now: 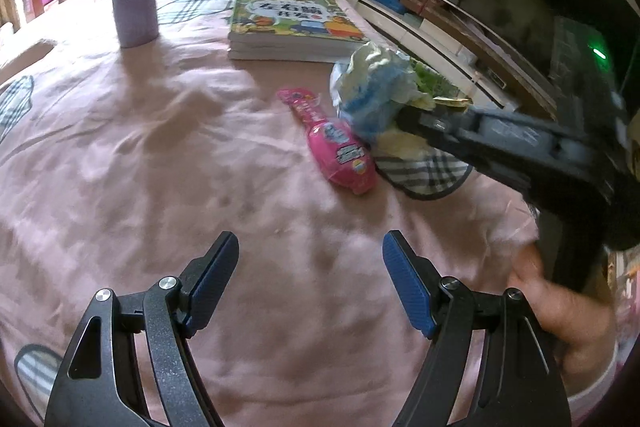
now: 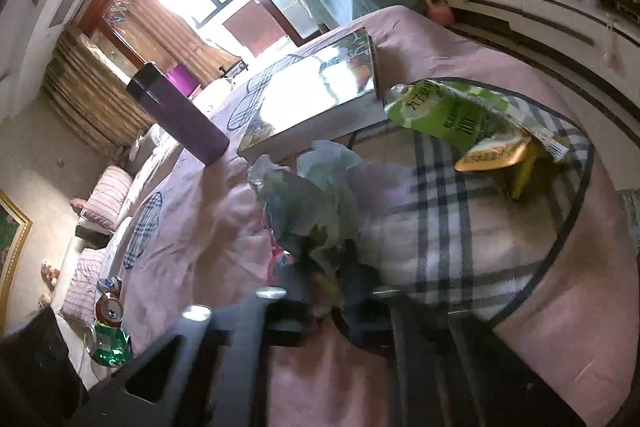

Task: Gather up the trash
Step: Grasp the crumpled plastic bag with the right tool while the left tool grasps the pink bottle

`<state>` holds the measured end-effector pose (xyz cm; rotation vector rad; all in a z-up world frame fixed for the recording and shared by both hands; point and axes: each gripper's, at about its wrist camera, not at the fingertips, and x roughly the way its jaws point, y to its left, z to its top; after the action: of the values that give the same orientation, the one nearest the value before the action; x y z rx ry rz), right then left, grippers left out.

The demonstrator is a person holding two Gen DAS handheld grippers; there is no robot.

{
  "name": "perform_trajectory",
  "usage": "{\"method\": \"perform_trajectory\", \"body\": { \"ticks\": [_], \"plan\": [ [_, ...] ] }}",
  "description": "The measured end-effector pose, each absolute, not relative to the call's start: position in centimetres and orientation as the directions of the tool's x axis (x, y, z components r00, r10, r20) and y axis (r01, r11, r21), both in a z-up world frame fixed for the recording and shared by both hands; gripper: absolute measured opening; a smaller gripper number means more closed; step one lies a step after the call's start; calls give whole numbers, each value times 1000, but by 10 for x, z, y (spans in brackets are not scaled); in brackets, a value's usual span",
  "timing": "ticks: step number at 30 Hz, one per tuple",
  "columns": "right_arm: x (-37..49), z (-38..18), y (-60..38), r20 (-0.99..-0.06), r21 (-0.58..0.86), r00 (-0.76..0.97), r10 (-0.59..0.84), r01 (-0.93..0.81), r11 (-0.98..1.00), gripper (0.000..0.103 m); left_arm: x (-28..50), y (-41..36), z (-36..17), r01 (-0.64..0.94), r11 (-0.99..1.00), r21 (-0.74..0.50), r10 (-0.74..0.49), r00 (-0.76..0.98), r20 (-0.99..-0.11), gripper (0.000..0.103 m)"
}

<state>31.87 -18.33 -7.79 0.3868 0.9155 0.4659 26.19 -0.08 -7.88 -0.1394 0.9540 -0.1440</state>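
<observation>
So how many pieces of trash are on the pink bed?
3: the pink wrapper mid-bed, the crumpled wrapper in the right gripper, the green packet near the book. More may hide.

Left wrist view looks level across the pink bedspread point(image 1: 160, 155); the right, rolled sideways, sits closer, sharing the book point(image 1: 296, 27).

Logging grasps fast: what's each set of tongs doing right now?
Left tongs: open, holding nothing.
Right tongs: closed on the crumpled wrapper.
</observation>
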Motion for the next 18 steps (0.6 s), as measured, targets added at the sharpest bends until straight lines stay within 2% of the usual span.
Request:
{"method": "perform_trajectory", "body": {
  "ticks": [6, 12, 15, 18],
  "plan": [
    [279, -60, -230, -600, 531, 602, 527, -192, 825, 8, 290, -16, -78, 60, 985, -165, -169, 578, -799, 76],
    [238, -51, -264, -605, 486, 642, 471, -170, 857, 8, 322, -34, -88, 19, 992, -127, -115, 569, -814, 76],
    [226, -55, -269, -618, 472, 638, 459, -165, 866, 8, 330, -37, -98, 17, 993, -118, -108, 554, -826, 48],
    [216, -62, -270, -635, 455, 630, 447, -162, 876, 8, 322, -34, -96, 39, 990, -137, -135, 561, -817, 47]
  ]
}}
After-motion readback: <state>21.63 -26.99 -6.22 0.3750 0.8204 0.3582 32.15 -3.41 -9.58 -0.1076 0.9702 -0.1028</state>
